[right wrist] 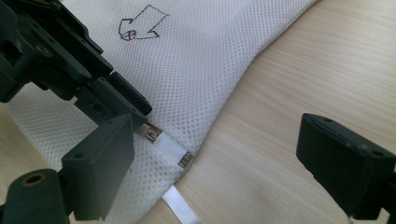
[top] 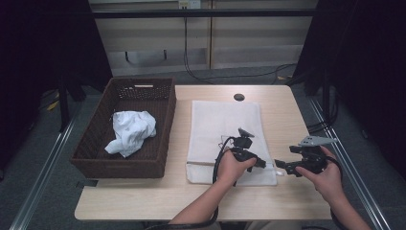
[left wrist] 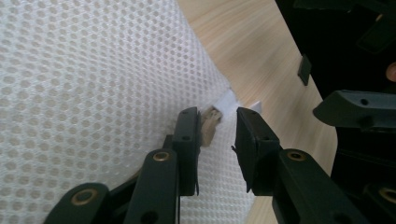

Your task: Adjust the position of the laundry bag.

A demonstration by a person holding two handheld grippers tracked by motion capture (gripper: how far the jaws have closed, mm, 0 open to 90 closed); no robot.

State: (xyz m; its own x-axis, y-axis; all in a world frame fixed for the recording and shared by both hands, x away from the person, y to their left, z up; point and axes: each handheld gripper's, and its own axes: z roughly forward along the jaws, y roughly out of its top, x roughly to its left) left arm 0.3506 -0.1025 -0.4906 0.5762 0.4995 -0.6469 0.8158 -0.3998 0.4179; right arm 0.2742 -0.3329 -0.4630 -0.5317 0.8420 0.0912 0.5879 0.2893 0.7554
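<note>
A white mesh bag (top: 222, 127) lies flat in the middle of the table, its zipper along the near edge. In the left gripper view the small metal zipper pull (left wrist: 211, 122) sits between my left gripper's (left wrist: 217, 119) jaws. It rests against the left one, with a gap to the right one, so the gripper is open. From above, my left gripper (top: 261, 164) is at the bag's near right corner. My right gripper (top: 283, 167) hovers just right of that corner. In its own view my right gripper (right wrist: 217, 135) is wide open over bare wood, beside the zipper pull (right wrist: 150, 134).
A dark wicker basket (top: 165, 143) holding a crumpled white cloth (top: 131, 132) stands at the table's left. A round cable hole (top: 239, 97) sits near the far edge. A black arrow-like mark (right wrist: 140, 28) is drawn on the bag. Bare wood lies right of the bag.
</note>
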